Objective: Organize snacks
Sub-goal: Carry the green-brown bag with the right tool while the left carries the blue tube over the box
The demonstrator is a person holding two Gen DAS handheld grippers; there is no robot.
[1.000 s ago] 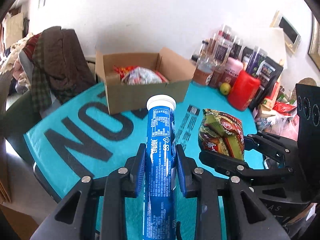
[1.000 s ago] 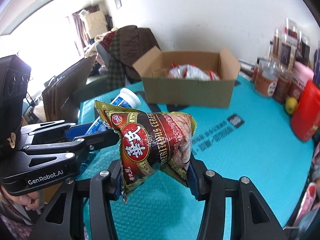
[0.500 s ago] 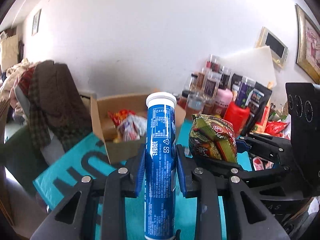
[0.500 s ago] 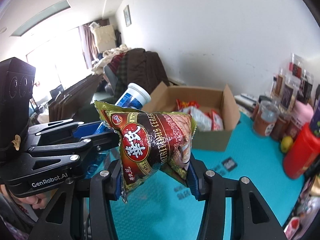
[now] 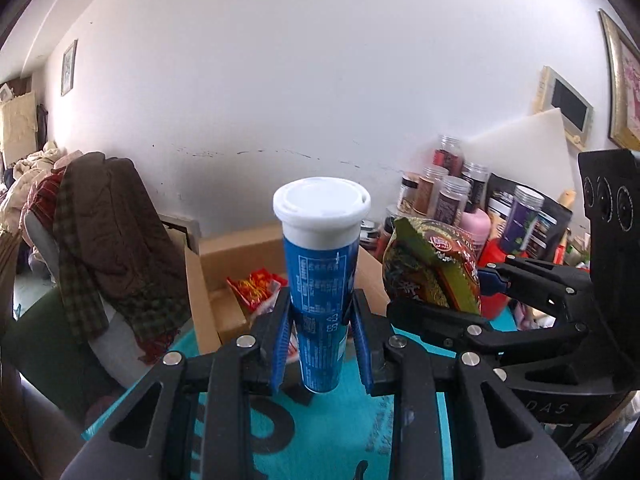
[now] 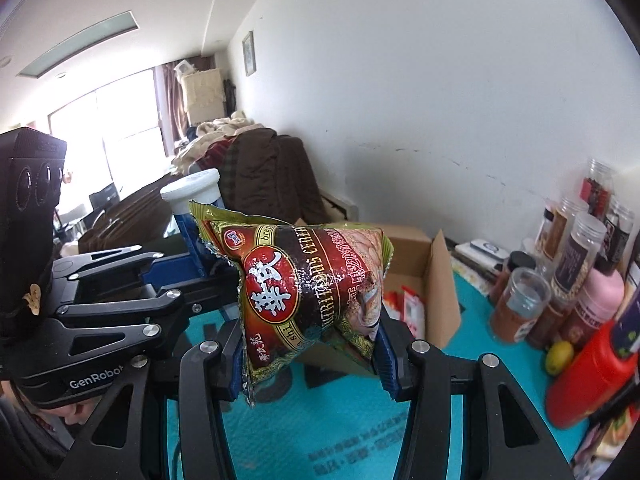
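**Carrying two snacks to the box: how I would finish this step well**

The blue tube (image 5: 320, 300) with the white cap stands almost upright between the pads of my left tool (image 5: 322, 344), which is pinching it low on its body, so most of the tube rises above the grip. The cereal packet (image 6: 308, 292), red and green with crinkled foil, is pinched by my right tool (image 6: 310, 356) near its lower edge; the jaws stand partly apart because the packet is thick. Both things are in the air above the teal counter (image 6: 352, 436), side by side and close to each other.

Just behind them is the cardboard box (image 6: 436, 292), open at the top, with some red and white packets (image 5: 254, 286) already inside. I judge that the step in hand is to bring both snacks over this box and put them in.

To do it well, I think I must pass over the near wall of the box before I lower, because the packet hangs below my right tool and could catch the flap. The tube is top-heavy in this low grip, so I should tilt it slowly. I would release one thing at a time, low inside the box. The jars (image 6: 576, 256) and the red bottle (image 6: 592, 376) stand near on the right; my right tool should keep away from them.
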